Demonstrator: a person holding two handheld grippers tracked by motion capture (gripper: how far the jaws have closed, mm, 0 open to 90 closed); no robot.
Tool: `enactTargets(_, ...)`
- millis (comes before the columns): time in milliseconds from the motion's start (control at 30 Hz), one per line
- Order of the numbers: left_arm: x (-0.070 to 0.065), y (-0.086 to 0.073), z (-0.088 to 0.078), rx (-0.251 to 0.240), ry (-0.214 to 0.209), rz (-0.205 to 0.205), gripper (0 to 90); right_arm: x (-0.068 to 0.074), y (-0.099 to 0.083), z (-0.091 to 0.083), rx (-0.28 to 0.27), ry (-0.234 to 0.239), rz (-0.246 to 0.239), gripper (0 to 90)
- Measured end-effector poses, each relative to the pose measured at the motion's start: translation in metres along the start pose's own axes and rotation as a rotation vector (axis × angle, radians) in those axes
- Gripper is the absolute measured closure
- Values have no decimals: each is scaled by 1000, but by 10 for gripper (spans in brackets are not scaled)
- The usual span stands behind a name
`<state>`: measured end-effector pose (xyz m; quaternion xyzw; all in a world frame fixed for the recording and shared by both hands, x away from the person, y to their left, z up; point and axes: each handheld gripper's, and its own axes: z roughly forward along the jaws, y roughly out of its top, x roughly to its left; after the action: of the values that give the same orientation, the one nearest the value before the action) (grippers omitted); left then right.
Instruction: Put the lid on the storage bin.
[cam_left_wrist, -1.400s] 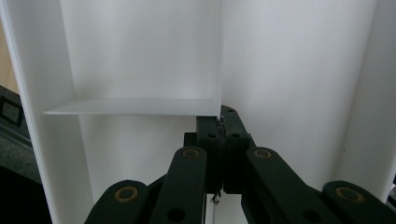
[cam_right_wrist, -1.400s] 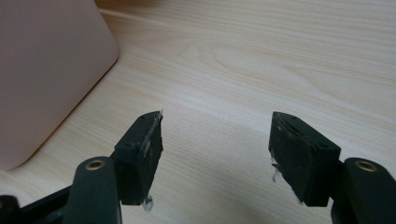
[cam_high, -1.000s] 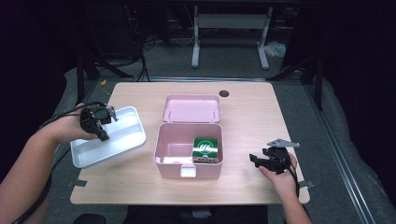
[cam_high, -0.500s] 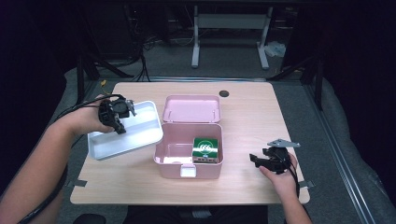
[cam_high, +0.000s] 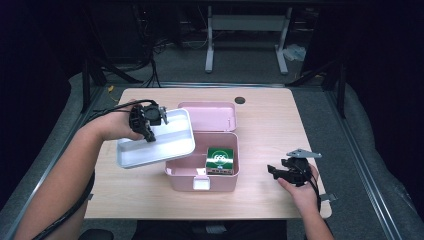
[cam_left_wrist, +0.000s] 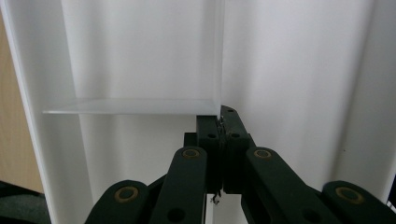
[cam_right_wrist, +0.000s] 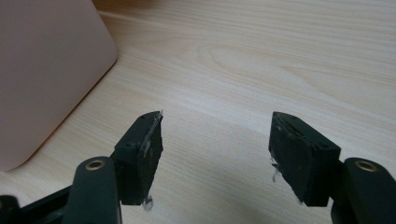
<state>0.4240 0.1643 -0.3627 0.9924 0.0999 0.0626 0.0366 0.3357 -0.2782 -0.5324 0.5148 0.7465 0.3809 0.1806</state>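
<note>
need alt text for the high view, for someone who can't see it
A person's left tongs hold a white tray by its inner divider, tilted, above the left edge of an open pink box on a wooden table. A green packet sits inside the box. The right tongs rest open on the table, right of the box.

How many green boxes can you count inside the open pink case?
1. The green box stands in the right part of the pink case, by its right wall. The white tray, held over the case's left side, may hide others beneath it.
</note>
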Motion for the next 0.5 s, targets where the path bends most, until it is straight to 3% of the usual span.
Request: enactTargets(500,-16,66,12,-27,-22,114,892,-1,0,0,-1,1,6,343)
